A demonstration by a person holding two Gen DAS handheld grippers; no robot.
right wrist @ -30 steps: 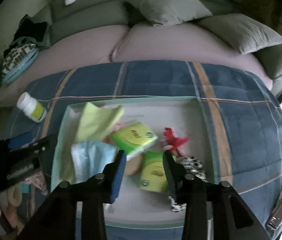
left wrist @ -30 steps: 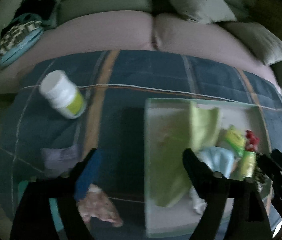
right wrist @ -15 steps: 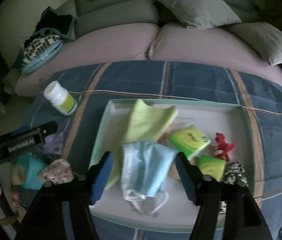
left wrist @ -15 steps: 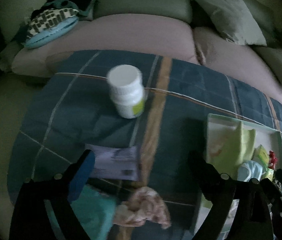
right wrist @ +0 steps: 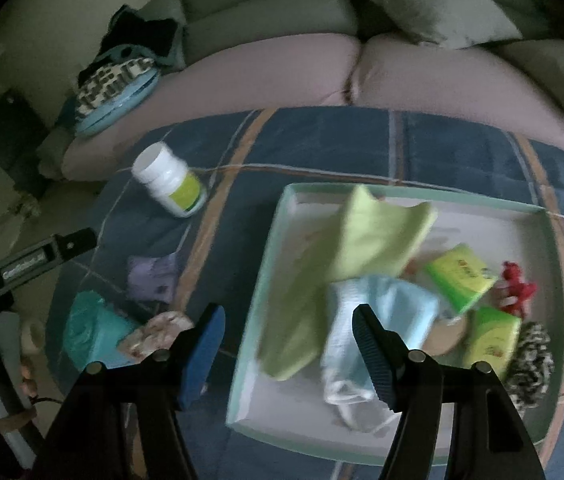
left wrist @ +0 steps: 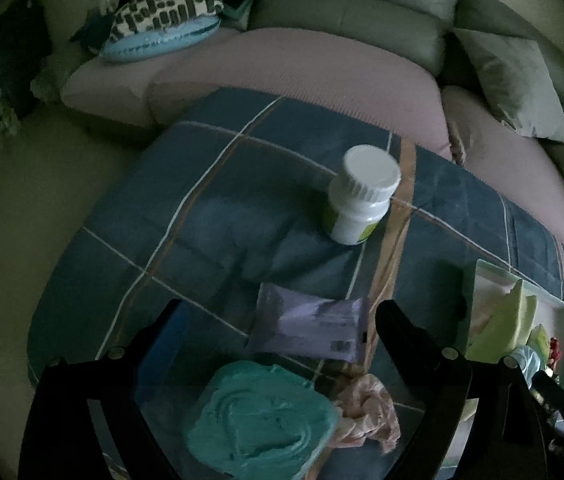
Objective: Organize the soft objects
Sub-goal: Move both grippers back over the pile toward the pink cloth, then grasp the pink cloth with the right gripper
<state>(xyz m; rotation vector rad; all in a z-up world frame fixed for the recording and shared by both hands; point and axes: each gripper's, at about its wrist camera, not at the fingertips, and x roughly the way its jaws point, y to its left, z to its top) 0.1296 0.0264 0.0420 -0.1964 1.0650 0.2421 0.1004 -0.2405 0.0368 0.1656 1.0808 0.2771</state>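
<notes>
Two views, tray [right wrist: 273,236] contents clear only from right, teal cloth [left wrist: 261,424] close from left

The quilt [left wrist: 241,216] is soft, matt cloth — stitched in squares. The bottle [left wrist: 362,196] looks like smooth plastic with a ribbed cap. The pouch [left wrist: 310,330] has a faint sheen; the teal cloth [left wrist: 261,420] is fuzzy. The mask [right wrist: 366,320] in the tray [right wrist: 265,280] is pleated — matt.

We see dim room, grey-green sofa [right wrist: 265,20] with mauve seat cushions [left wrist: 302,76], grey pillows [right wrist: 434,4], pale floor [left wrist: 29,184], blue plaid blanket [left wrist: 217,216] in front
</notes>
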